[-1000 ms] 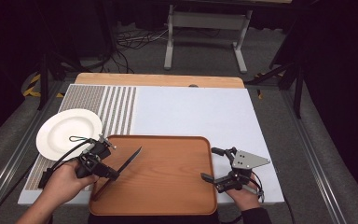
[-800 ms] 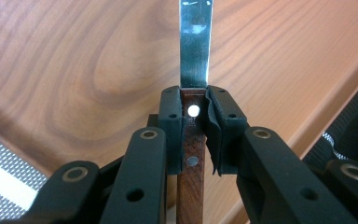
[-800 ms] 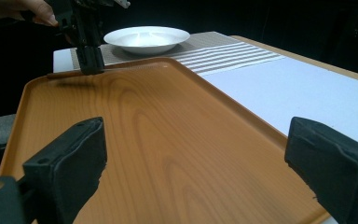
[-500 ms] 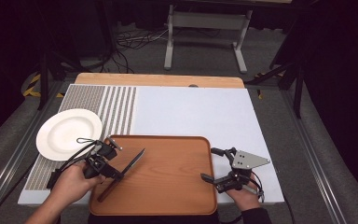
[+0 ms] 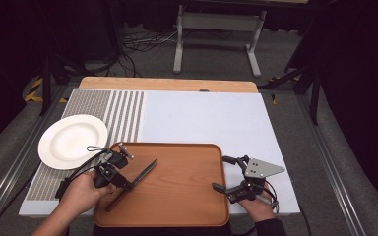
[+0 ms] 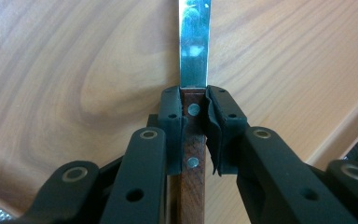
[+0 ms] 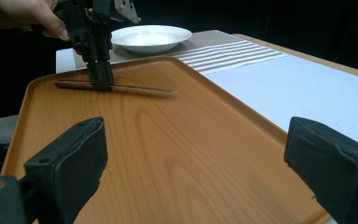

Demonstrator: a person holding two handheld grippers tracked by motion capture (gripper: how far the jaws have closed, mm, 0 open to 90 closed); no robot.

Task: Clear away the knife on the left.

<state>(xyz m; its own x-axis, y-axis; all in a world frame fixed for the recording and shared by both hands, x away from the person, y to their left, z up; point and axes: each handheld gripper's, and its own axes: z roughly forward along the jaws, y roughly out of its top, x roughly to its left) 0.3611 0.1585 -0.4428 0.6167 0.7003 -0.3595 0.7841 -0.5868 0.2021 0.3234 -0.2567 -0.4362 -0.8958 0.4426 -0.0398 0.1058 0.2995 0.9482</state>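
Orange-brown wood-grain tray [image 5: 177, 196]; on it, knife [image 6: 194, 93] with reddish-brown handle, silver blade; beside the tray, white plate [image 5: 71, 140], grey-and-white striped mat [image 5: 123, 115].

Knife [image 6: 194, 56] blade tip cut off by top edge; handle end hidden behind left tool [image 6: 195, 122].

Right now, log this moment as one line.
left claw: shut on knife handle | knife: over tray | right claw: open, at tray edge
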